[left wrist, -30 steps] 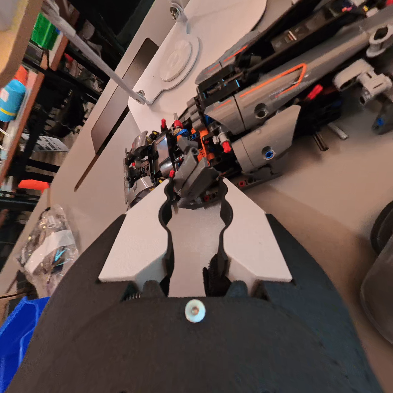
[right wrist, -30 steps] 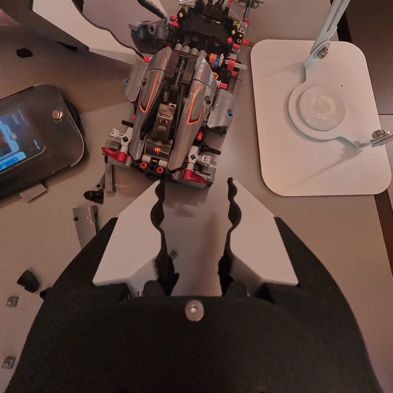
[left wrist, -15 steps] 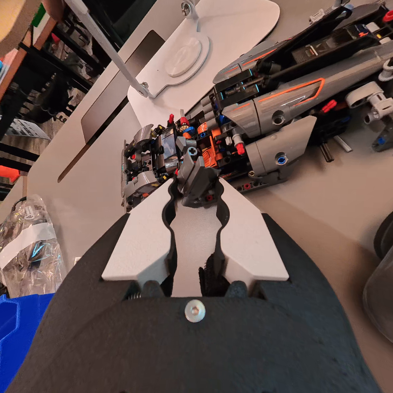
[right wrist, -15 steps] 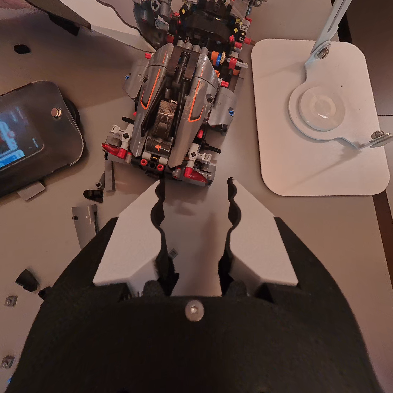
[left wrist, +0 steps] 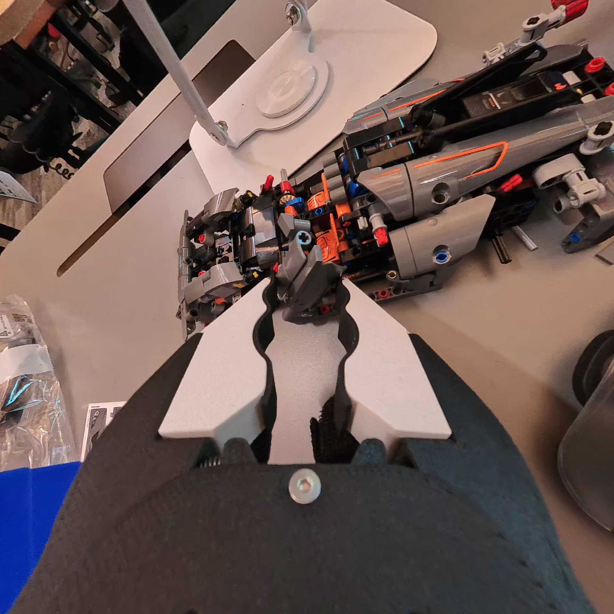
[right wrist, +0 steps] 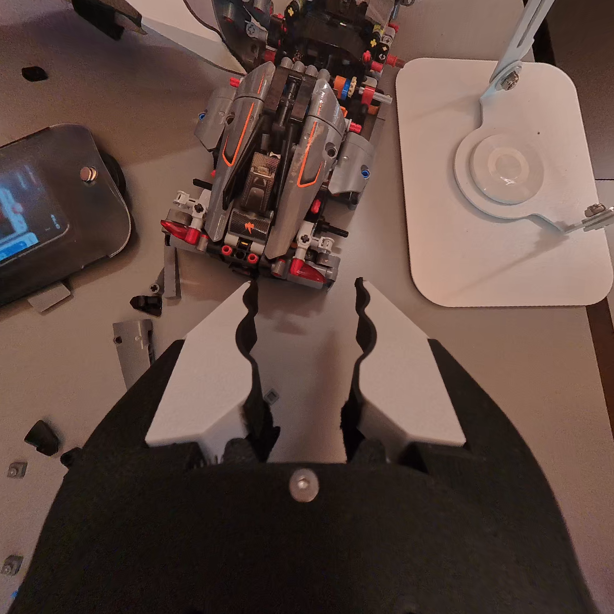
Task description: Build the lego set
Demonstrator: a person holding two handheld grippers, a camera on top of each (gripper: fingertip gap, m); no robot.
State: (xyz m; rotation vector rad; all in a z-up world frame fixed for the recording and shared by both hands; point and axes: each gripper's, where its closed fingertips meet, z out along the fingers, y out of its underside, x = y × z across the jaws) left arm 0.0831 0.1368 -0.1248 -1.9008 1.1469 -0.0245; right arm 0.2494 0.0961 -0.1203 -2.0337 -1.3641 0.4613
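Centrally, the left gripper [left wrist: 307,292] clamps a grey sub-assembly [left wrist: 305,275] against the side of the lego car [right wrist: 275,172], which lies on the counter [right wrist: 432,382]. The right gripper [right wrist: 304,285] stands spread and empty just behind the tail. Likely best: brace the car, align pins, then press squarely.

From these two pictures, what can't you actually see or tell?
- Left wrist view: whether the grey piece in the left gripper is seated on the lego car; the fingertips hide the joint.
- Right wrist view: the car's far end, cut by the top edge.
- Right wrist view: tiny grey bits, too small to identify.
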